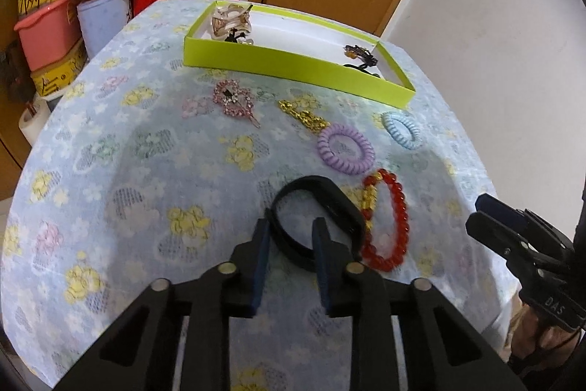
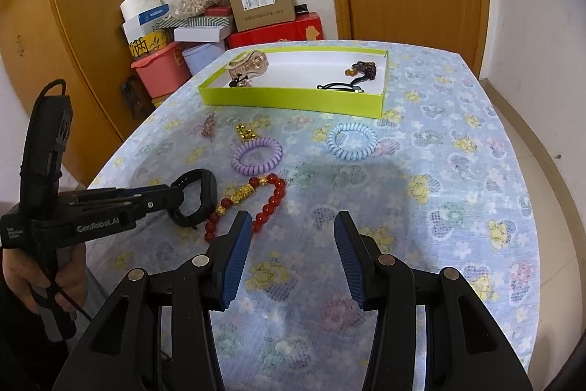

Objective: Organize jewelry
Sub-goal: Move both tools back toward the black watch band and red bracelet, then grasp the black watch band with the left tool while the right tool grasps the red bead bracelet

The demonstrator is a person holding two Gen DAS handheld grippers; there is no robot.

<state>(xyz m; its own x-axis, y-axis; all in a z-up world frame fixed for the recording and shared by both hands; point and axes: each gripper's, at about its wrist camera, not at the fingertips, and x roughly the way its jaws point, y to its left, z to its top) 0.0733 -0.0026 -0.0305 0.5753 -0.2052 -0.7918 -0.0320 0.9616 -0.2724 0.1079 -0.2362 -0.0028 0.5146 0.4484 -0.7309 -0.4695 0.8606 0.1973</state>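
Left hand-held gripper (image 1: 289, 229) was held low and level over the floral-clothed worktop (image 1: 128, 171), narrowly parted astride the black rubber wristband (image 1: 318, 204), contact unclear, right hand-held gripper (image 2: 293, 226) was spread wide, empty, wristband's near edge was hidden.

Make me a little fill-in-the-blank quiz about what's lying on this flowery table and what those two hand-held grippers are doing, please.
1. The left hand-held gripper has its fingers around the ____ wristband.
2. The shallow cardboard tray holding sorted jewelry is lime ____.
3. The red bead bracelet lies ____ the tray, on the flowered tablecloth.
4. The right hand-held gripper is open and holds ____.

Missing words: black; green; outside; nothing
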